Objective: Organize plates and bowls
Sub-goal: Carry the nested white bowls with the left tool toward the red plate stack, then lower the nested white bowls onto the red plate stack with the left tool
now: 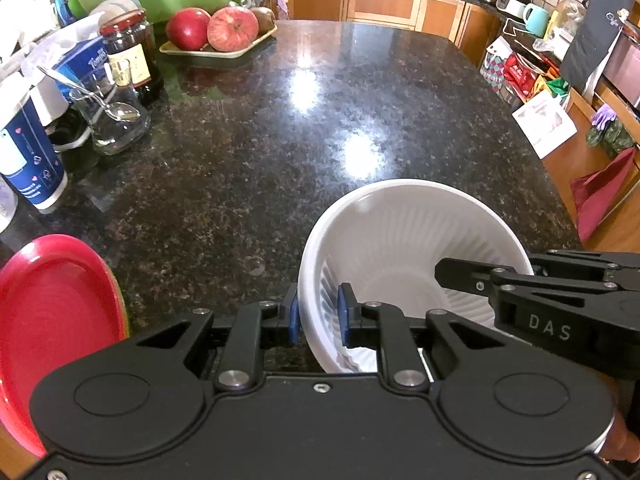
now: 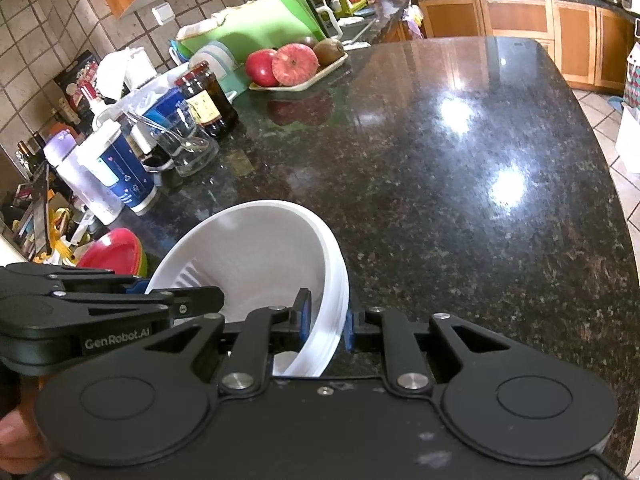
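Countertop [image 1: 280, 120]: seemingly several nested bowls [image 1: 400, 240].

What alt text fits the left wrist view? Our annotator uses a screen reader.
Both grippers, left and right, clamp opposite rims of a white ribbed bowl over a dark granite counter; a red plate sits at left.

Bright indoor light, white glare patches on glossy countertop [image 1: 360, 92], fisheye-curved edges, sharp focus
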Tool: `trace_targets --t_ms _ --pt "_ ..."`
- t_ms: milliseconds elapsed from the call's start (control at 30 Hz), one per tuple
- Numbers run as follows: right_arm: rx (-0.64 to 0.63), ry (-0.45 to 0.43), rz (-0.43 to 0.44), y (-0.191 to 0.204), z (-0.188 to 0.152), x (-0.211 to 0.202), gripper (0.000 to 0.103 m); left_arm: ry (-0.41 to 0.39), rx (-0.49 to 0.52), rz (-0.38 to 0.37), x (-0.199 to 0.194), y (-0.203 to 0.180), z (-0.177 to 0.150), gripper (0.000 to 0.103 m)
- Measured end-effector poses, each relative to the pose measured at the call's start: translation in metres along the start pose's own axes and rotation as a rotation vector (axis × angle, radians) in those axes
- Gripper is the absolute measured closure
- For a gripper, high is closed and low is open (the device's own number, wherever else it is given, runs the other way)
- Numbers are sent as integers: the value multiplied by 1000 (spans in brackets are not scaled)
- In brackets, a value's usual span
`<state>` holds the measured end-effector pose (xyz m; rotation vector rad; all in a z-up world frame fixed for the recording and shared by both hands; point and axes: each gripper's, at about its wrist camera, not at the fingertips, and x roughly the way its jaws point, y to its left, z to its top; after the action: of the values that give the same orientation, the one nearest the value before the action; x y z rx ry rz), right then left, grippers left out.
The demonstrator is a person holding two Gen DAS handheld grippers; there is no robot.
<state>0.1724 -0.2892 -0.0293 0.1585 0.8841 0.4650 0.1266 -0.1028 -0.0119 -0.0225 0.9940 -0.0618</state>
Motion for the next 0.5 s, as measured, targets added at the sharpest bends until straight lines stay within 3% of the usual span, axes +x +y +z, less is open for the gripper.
trace_targets --t_ms 300,500 --pt "-31 -34 33 33 6 -5 85 -38 -26 28 -25 22 -1 79" --pt "-53 -40 49 74 7 2 85 -46 -50 32 -40 57 -8 78"
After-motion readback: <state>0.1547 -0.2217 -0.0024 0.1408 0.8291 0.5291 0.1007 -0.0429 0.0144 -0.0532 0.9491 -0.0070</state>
